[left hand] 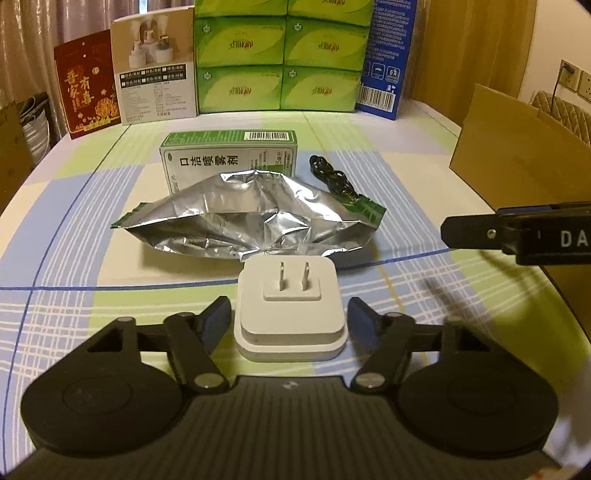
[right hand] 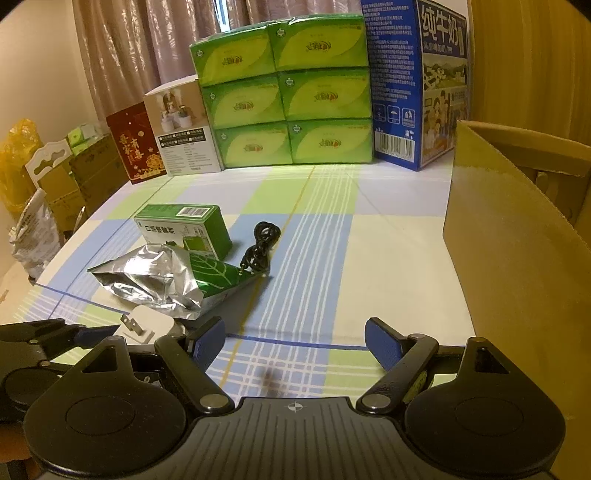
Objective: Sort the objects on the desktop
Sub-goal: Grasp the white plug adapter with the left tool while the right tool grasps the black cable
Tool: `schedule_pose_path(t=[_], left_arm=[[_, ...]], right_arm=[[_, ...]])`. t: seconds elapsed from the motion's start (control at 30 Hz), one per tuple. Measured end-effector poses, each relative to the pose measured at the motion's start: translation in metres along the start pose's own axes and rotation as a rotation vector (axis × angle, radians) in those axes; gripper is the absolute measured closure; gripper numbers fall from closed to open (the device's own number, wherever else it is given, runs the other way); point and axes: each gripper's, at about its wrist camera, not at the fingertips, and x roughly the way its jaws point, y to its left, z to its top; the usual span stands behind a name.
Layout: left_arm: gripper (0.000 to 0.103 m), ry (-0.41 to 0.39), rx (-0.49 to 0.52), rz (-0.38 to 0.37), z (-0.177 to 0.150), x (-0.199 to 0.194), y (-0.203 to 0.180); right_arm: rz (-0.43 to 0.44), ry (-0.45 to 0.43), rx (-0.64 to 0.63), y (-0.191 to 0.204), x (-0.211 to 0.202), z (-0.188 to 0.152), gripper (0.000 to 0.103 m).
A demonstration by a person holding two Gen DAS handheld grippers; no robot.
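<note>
Open tablecloth (right hand: 332, 258) lane centre-right, cardboard box (right hand: 517, 240) walls right edge, foil bag (left hand: 251, 218), green carton (left hand: 229, 158), black cable (left hand: 332, 177) crowd centre-left, stacked boxes (right hand: 284, 96) block far edge, white plug (left hand: 290, 310) btwn left gripper (left hand: 290, 319) pads.

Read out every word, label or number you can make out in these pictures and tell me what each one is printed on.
"口洁喷雾剂": green and white box.
"吾家有喜": red card.
"纯牛奶": blue carton.
"DA", cut off at the frame edge: right gripper.
Tissue packs: logo too blurred.
Beige box, barcodes, fine print: too small to read.
</note>
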Motion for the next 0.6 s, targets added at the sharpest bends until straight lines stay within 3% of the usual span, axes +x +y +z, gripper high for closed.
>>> schedule_pose_path(t=[0.33,0.6], left_arm=[[0.043,0.009,-0.003,-0.003,0.002,0.002,0.000],[0.043,-0.036,0.003,0.008,0.013,-0.012,0.000]], right_arm=[[0.005,0.013,0.002,0.001,0.002,0.000,0.024],[0.019,0.018,0.001,0.004,0.004,0.001,0.029]])
